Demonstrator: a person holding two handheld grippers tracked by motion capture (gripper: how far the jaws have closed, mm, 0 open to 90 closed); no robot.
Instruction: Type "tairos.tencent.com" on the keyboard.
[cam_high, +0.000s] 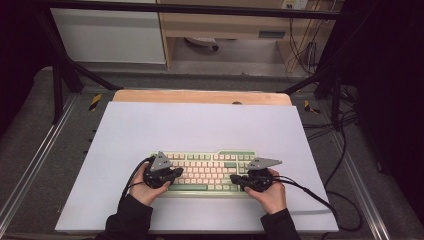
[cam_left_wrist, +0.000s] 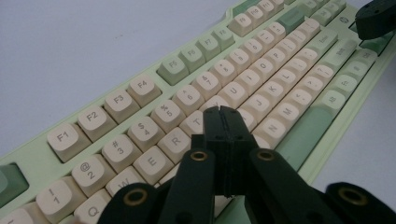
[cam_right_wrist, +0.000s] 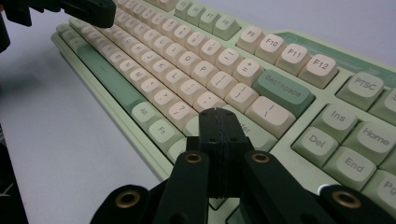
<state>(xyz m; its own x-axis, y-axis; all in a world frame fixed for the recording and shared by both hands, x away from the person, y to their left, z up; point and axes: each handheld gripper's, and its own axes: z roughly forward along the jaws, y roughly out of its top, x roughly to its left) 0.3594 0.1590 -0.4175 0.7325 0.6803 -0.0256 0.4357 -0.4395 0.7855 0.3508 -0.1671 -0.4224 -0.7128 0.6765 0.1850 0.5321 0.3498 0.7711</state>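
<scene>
Here a green keyboard (cam_high: 210, 172) with cream keys lies flat on a big white sheet (cam_high: 200, 125), near the front edge and about in the middle. The sheet covers most of the wooden desk (cam_high: 200, 96). The left gripper (cam_left_wrist: 226, 112) is over the left part of the keyboard, and its fingers (cam_left_wrist: 215, 135) are closed tight together with nothing between them, above the letter keys near R and T. The right gripper (cam_right_wrist: 219, 113) is over the right part, close to the Enter key, and its fingers (cam_right_wrist: 210, 140) are closed too, holding nothing. A hand holds each gripper.
</scene>
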